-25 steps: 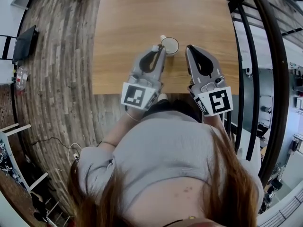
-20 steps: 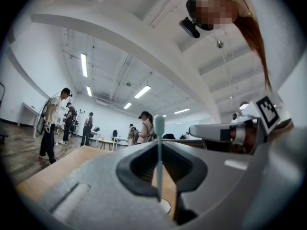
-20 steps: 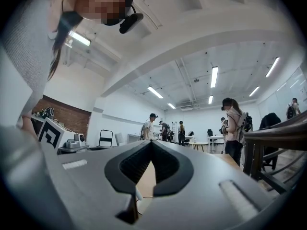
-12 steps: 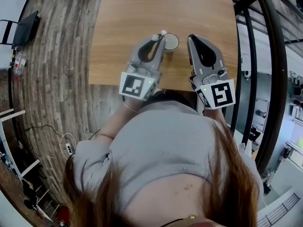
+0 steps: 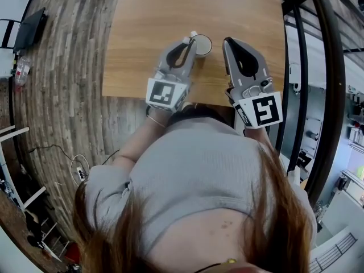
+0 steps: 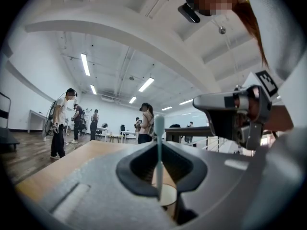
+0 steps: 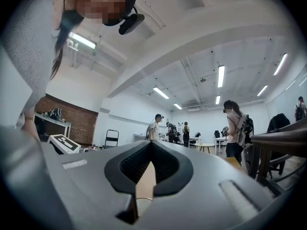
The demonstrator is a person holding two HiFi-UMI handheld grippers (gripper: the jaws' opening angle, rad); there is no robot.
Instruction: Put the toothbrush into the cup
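Note:
A white cup [image 5: 203,44] stands on the wooden table [image 5: 153,16] near its front edge. My left gripper [image 5: 190,40] is at the cup's left rim, shut on a pale toothbrush [image 5: 193,34]. In the left gripper view the toothbrush [image 6: 159,157] stands upright between the closed tips of the left gripper [image 6: 159,145]. Its lower end lies over the cup's [image 6: 168,195] mouth; whether it is inside I cannot tell. My right gripper [image 5: 227,42] hovers just right of the cup. In its own view the right gripper [image 7: 151,143] is shut with nothing in it.
A dark metal railing [image 5: 318,67] runs along the table's right side. Plank floor [image 5: 62,67] lies to the left. Several people [image 6: 60,123] stand far off in the room behind the table.
My left gripper, still holding the toothbrush, has sunk a little and shifted forward beside the cup. The right gripper has stayed where it was.

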